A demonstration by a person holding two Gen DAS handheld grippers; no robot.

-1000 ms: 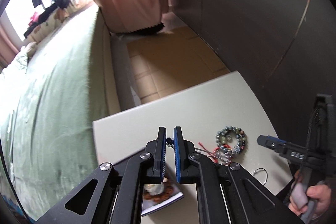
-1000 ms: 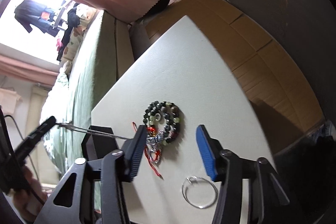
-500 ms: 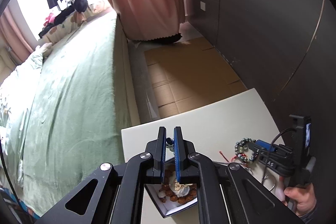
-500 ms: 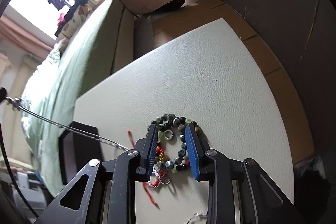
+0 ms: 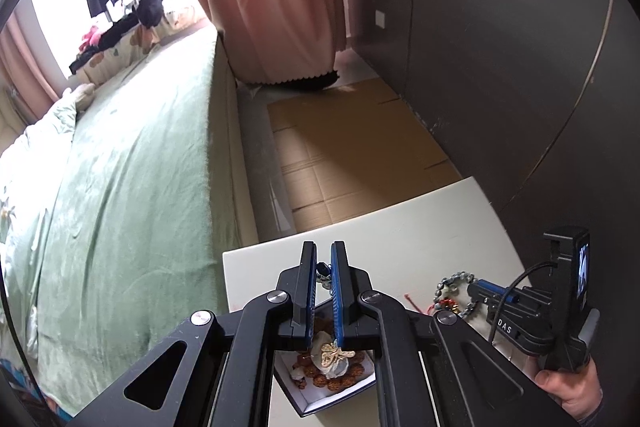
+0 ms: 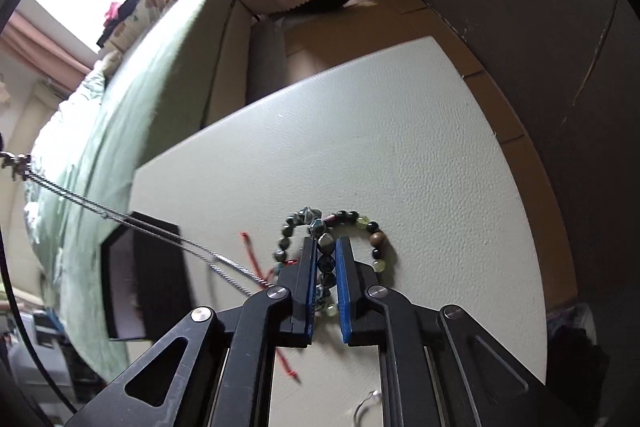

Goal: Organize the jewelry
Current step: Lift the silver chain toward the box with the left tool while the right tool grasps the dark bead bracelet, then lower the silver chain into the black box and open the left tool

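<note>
Change since earlier frame: the right hand-held gripper (image 6: pixel 325 259) has gone from spread wide above the bead bracelet (image 6: pixel 332 247) to pressed in around one strand of it; the left hand-held gripper (image 5: pixel 323 267) has lifted, drawing a silver chain (image 6: pixel 120 219) taut.
Landmark: the bead bracelet, lying flat on the desk (image 6: pixel 360 131).
Right hand-held gripper state: pinching the bracelet's middle strand, fingers astride it.
Left hand-held gripper state: pressed nearly together on small links at its tips, apparently the chain's end.
Jewelry box (image 5: pixel 332 367): left of the bracelet, open, directly below the left hand-held gripper.
Chain axis: runs from the bracelet up and left over the box.
Key relation: the box lies left of the bracelet; the right hand-held gripper already holds the bracelet.
Silver ring (image 6: pixel 368 407): near side of the bracelet, apart.
</note>
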